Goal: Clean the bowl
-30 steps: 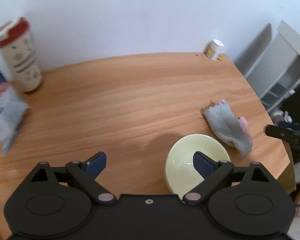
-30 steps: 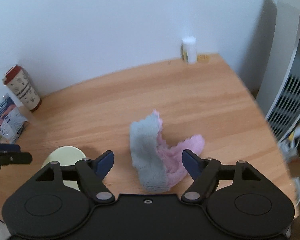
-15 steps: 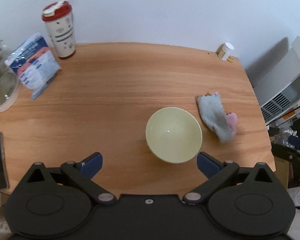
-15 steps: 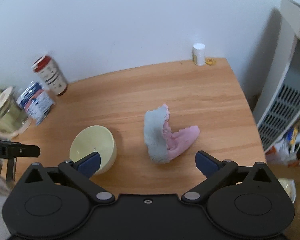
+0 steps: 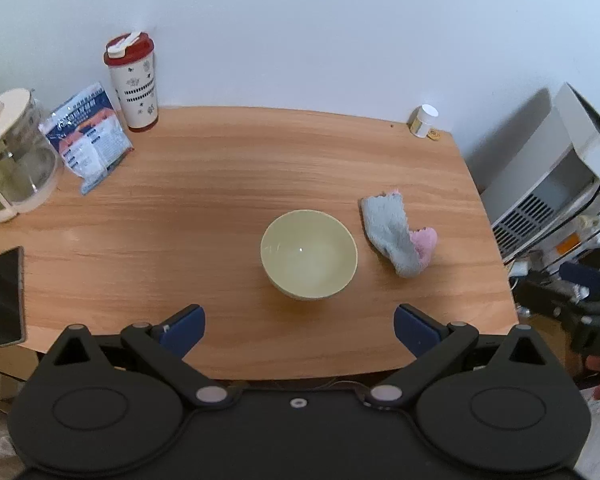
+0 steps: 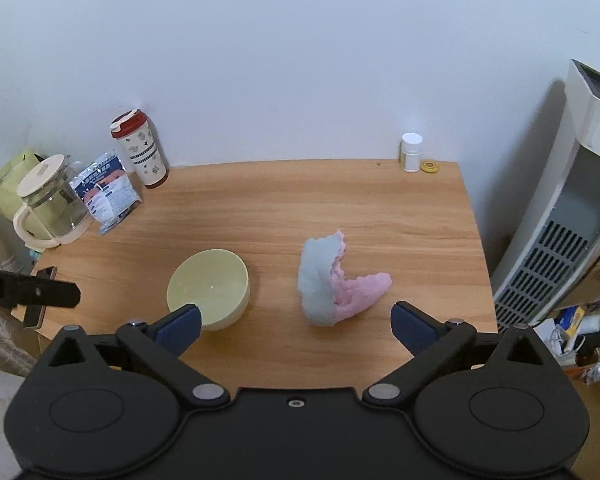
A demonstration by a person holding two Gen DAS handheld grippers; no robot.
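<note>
**Both tools pulled back, nothing gripped**

The left tool is spread wide and has drawn up and away from the bowl, which sits on the surface just ahead of its tips. The right tool, spread after just widening, has risen off the cloth ahead of it, the bowl by its left tip.

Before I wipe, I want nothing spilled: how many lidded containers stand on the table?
3: a tumbler and a glass jug at the far left, a small bottle at the far right corner. None seems hidden.
</note>
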